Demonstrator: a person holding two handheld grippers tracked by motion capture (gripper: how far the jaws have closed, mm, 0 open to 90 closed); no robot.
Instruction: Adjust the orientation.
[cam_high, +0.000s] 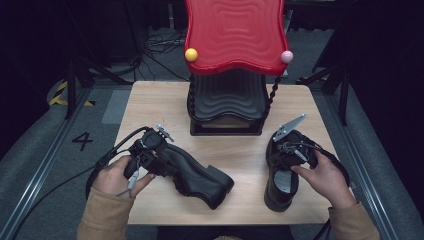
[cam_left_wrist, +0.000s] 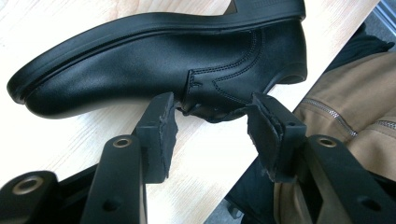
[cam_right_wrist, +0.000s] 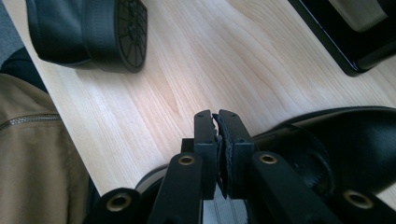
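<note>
Two black leather shoes are on the wooden table (cam_high: 240, 150). One shoe (cam_high: 200, 179) (cam_left_wrist: 154, 70) lies on its side at front left; its heel (cam_right_wrist: 93, 32) also appears in the right gripper view. My left gripper (cam_high: 172, 162) (cam_left_wrist: 212, 116) is open, its pads on either side of that shoe's tongue without pressing on it. The other shoe (cam_high: 281, 186) (cam_right_wrist: 355, 144) stands upright at front right, with its pale insole showing. My right gripper (cam_high: 280, 150) (cam_right_wrist: 218, 119) hovers over that shoe's opening, shut, pads together with nothing visible between them.
A black ribbed stand (cam_high: 227, 102) (cam_right_wrist: 345, 37) with a wavy red top (cam_high: 235, 32), a yellow ball (cam_high: 191, 54) and a pink ball (cam_high: 286, 56) occupies the back middle of the table. Tan sleeves (cam_high: 105, 215) come in at the front edge. Bare wood lies between the shoes.
</note>
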